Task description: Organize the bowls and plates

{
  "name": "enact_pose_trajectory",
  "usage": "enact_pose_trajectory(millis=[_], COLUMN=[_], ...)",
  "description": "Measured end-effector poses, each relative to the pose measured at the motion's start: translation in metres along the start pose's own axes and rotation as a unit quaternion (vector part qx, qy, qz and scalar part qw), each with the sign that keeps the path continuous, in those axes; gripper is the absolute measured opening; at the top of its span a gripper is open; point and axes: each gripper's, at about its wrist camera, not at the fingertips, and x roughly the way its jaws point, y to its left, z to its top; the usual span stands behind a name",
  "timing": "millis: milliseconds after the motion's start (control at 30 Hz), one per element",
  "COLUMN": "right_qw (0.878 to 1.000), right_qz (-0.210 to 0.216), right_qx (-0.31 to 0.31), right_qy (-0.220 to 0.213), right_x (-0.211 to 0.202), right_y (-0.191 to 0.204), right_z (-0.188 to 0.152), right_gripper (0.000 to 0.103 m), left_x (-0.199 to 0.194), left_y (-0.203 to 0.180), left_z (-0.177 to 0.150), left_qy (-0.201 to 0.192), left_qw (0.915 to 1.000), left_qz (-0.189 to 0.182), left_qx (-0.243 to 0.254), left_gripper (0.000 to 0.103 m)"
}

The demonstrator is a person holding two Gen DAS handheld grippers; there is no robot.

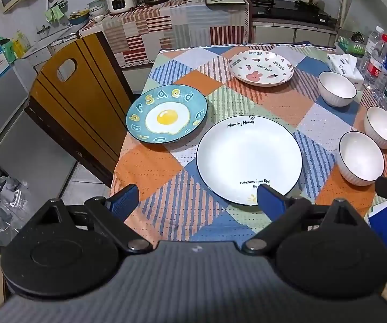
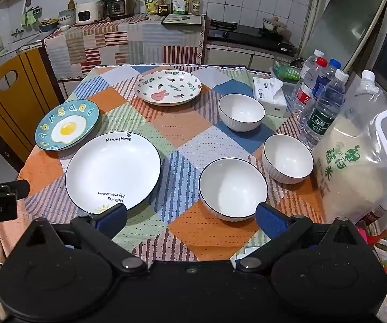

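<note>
Hovering above the patchwork tablecloth (image 2: 190,132), the left gripper (image 1: 196,199) and right gripper (image 2: 190,216) both gaped wide, holding nothing. A white plate (image 2: 112,169), fried-egg plate (image 2: 67,125) and bunny plate (image 2: 167,87) lay separately, left of three white bowls (image 2: 233,187).

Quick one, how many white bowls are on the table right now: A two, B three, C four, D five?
B, three: one bowl nearest the camera, one beside the rice bag, and one by the tissue box.
</note>
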Motion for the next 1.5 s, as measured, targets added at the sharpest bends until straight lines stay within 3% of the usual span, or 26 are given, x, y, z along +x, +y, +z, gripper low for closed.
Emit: enact_pose_trajectory(millis=[300,600,1500], right_qw=[1.000,1.000,1.000], right_qz=[-0.011,0.006,0.005], right_qx=[-0.007,-0.009,-0.023], right_qy=[0.000,-0.005,-0.007], right_x=[0.004,0.004,0.010], right_y=[0.000,0.004,0.011], right_z=[-0.002,-0.004,-0.007], right_gripper=[0.103,0.103,0.103], left_x=[-0.003,0.001,-0.006], left_y=[0.002,0.006,0.010], left_z=[-0.004,-0.010,-0.013], left_qy=[-0.008,-0.014,-0.027], left_qw=[1.0000,0.9996,0.9996], left_qz=[0.000,0.024,-0.004], left_qx=[0.000,-0.007,-0.011], left_gripper=[0.095,0.095,0.095])
